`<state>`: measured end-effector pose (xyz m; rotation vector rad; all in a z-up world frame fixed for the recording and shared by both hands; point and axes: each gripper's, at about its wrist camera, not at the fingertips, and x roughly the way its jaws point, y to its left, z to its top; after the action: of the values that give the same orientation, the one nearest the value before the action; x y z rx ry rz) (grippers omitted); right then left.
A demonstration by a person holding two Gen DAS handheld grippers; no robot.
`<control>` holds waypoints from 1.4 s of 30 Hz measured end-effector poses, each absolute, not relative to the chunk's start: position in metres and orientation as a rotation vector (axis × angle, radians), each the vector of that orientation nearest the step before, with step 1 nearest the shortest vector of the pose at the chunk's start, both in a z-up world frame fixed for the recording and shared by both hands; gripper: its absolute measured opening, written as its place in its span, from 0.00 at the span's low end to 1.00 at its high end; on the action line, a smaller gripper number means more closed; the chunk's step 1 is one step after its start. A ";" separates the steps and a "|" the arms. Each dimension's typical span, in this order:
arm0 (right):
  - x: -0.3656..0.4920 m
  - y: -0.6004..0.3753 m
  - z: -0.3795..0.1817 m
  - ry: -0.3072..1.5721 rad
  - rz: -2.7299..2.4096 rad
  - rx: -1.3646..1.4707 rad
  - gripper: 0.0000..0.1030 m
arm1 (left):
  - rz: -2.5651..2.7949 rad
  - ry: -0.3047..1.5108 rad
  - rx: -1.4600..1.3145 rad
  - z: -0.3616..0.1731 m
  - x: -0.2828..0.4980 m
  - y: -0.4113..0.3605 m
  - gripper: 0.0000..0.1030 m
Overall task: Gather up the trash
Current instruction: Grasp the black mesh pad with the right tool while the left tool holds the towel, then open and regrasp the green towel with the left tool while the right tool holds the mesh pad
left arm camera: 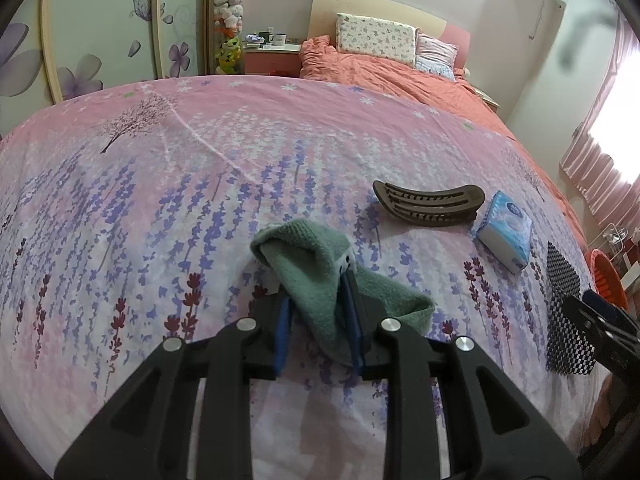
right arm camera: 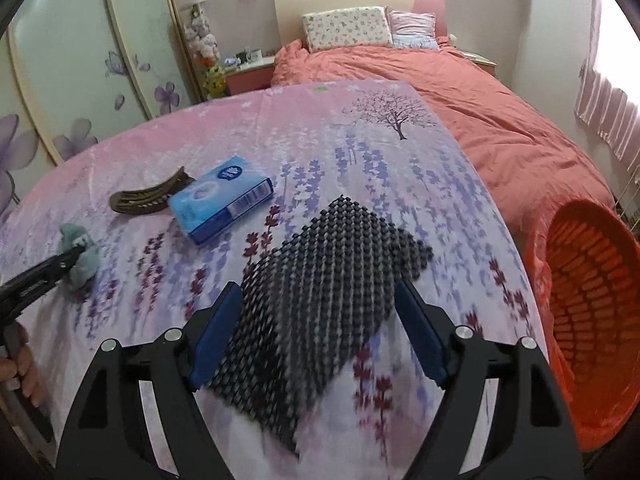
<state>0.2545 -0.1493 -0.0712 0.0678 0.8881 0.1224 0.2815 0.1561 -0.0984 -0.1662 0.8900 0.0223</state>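
Surface: a bed (right arm camera: 500,140) with a pink floral sheet (left arm camera: 200,160) printed with lavender stems and a bare tree, spread flat over the near part; beyond it an orange quilt (right arm camera: 460,92), bunched toward the headboard (right arm camera: 344,0); two pillows (right arm camera: 346,26) lean against the headboard, one flower-printed, one pink-striped.

Room: wardrobe doors (left arm camera: 100,40) with purple flower decals on the left; a clear tube of plush toys (left arm camera: 230,20) in the corner; a pink nightstand (left arm camera: 272,56) beside it carrying mugs and small clutter too small to tell apart; pink curtains (left arm camera: 600,160) over a bright window on the right.

Containers: an orange basket (right arm camera: 588,320) stands just off the bed's right edge, lined with an orange bag; the visible interior shows only the lattice wall; its bottom is not in view.

Items on the sheet: a green cloth (left arm camera: 320,276); a brown hair clip (left arm camera: 430,204); a blue tissue pack (right arm camera: 220,208) touching the clip; a black mesh mat (right arm camera: 320,304) near the right edge, one end raised, blurred.

Left gripper (left arm camera: 316,308): jaws narrow, blue pads pressed on the green cloth, which is pinched up off the sheet.

Right gripper (right arm camera: 316,340): jaws wide; the mat lies between the pads, neither pad pressing it.

A hand (right arm camera: 20,360) shows at the left edge of the right wrist view.
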 end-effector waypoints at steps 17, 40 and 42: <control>0.240 -0.145 -0.071 0.879 0.105 -0.006 0.06 | 0.024 0.891 -0.154 -0.098 0.283 0.153 0.28; 0.245 -0.153 -0.072 0.889 0.106 0.050 0.06 | 0.027 0.900 -0.226 -0.096 0.283 0.149 0.70; 0.245 -0.155 -0.073 0.890 0.110 0.058 0.06 | 0.042 0.895 -0.210 -0.096 0.287 0.143 0.62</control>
<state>0.2450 -0.1545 -0.0728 0.0585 0.8899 0.1102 0.2873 0.1426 -0.0958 -0.2097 0.8955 0.0417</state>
